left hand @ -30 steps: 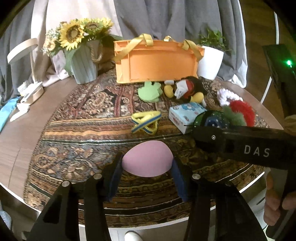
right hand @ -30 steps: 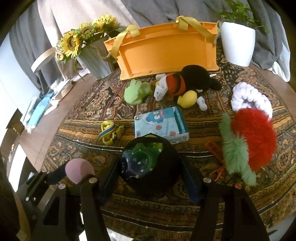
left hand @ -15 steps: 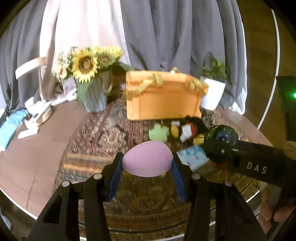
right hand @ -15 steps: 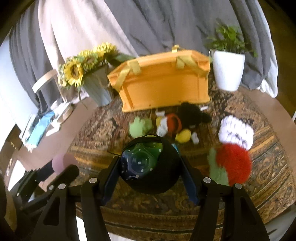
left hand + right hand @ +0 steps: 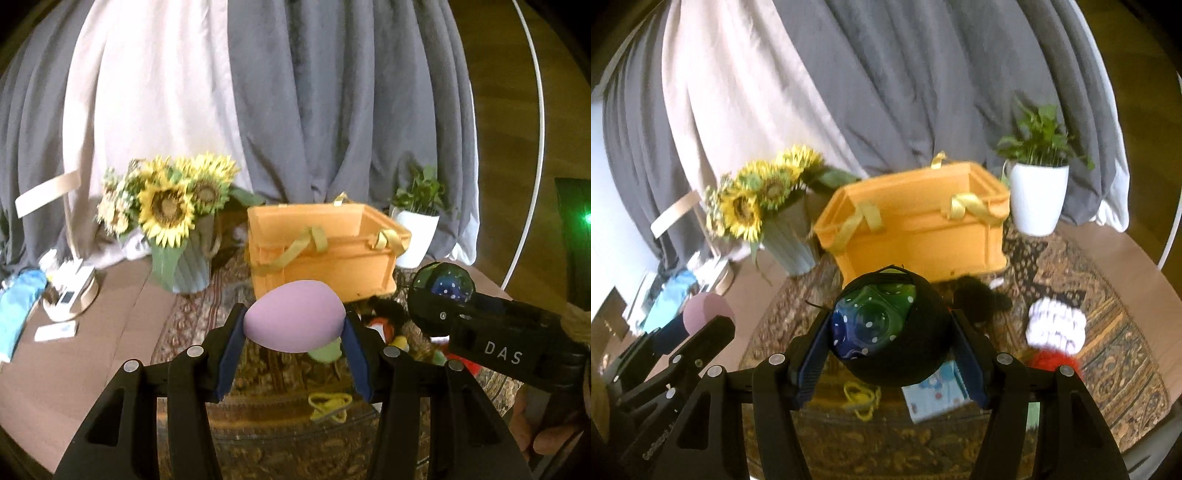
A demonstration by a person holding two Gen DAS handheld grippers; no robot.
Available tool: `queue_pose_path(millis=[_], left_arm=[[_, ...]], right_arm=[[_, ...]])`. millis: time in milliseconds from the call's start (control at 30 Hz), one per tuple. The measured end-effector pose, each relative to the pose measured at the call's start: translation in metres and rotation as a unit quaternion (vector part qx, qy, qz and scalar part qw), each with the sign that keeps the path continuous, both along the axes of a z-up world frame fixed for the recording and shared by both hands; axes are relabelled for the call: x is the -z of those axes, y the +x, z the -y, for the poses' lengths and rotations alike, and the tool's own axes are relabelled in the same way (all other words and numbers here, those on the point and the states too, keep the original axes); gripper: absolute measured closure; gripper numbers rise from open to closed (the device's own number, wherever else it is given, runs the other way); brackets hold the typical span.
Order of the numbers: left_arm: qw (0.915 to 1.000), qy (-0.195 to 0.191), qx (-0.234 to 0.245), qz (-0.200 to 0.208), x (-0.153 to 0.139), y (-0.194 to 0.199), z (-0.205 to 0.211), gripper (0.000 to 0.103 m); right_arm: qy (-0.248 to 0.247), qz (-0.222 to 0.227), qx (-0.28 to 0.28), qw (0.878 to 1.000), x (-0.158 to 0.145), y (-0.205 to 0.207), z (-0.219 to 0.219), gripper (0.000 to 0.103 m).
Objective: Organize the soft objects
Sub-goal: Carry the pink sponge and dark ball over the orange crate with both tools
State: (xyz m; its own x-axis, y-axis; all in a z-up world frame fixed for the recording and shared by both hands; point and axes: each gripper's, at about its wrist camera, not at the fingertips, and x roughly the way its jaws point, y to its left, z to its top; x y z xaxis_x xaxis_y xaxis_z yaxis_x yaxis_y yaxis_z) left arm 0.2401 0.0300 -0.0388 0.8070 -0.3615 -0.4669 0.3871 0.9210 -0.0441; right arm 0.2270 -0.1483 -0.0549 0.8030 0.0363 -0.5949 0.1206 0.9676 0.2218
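Observation:
My left gripper (image 5: pixel 293 332) is shut on a pink egg-shaped soft toy (image 5: pixel 293 319), held in the air in front of the orange basket (image 5: pixel 325 258). My right gripper (image 5: pixel 890 328) is shut on a black soft ball with a blue-green dotted patch (image 5: pixel 886 328), also raised, level with the basket's (image 5: pixel 923 225) front wall. In the left wrist view the ball (image 5: pixel 443 288) and right gripper show at the right. The pink toy (image 5: pixel 705 308) shows at the left of the right wrist view.
On the patterned rug (image 5: pixel 1115 317) lie a white knit toy (image 5: pixel 1056 326), a red fluffy toy (image 5: pixel 1052 360), a black plush (image 5: pixel 975 299), a light blue packet (image 5: pixel 934 395) and a yellow strap toy (image 5: pixel 862 397). A sunflower vase (image 5: pixel 177 236) and a white plant pot (image 5: pixel 1036 199) flank the basket.
Both grippers rose off the rug with their toys and now sit higher, level with the orange basket. The views tilted up toward the curtains.

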Motion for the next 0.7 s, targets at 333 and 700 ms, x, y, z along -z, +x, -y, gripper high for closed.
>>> queue_pose_path(millis=[333,700], left_arm=[[0.9992,-0.015,-0.006,0.036,-0.029,0.027,0.02,0.053],[0.9972,-0.028,-0.043,0.055,-0.044,0.057,0.063,0.053]], right_arm=[[-0.012,0.04,0.01,0.999,-0.032,0.025,0.012,0.039],[-0.018,0.069,-0.029,0.997,-0.05,0.068,0.057,0.039]])
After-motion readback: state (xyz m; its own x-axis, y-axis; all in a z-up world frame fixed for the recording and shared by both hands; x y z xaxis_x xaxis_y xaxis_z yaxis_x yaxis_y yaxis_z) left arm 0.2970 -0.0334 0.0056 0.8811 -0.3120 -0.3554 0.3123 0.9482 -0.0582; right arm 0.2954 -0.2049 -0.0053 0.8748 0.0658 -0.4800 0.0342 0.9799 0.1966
